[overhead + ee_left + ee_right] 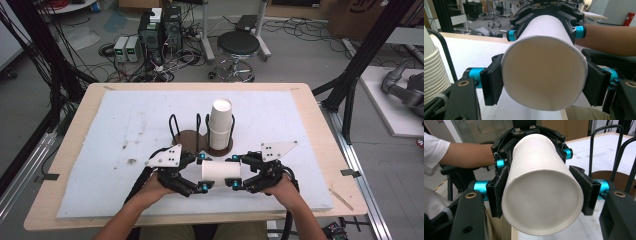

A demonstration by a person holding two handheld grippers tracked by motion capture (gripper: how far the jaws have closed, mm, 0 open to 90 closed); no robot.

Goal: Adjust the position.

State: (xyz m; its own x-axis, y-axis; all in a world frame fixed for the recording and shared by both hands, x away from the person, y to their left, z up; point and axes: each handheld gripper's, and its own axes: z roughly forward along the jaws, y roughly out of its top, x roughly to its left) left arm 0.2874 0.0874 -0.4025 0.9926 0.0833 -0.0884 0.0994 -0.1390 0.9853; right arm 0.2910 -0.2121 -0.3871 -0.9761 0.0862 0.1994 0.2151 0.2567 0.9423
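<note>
Paper cup (221,170) held on its side just above the near edge of the white mat (120,130), between the two hands, open mouth toward the left gripper view, closed base toward the right gripper view. Left gripper (202,172) clamped across the cup near the mouth end, pads flat against the wall in the left gripper view. Right gripper (235,172) clenched on the base end, rough pads (499,190) pressed to both sides. Possibly two nested cups rather than one; no seam clear enough to tell. Just beyond, a stack of cups (220,122) standing upright in the right-hand well of a wire-looped holder (187,135), the left-hand well bare.

Step in hand, by the look of it: a two-handed grip at opposite ends, ready to pull apart or pass across. Next move calls for one grip to hold firm while the other eases straight along the cup's axis, without crushing the thin wall, then a turn upright toward the holder.
</note>
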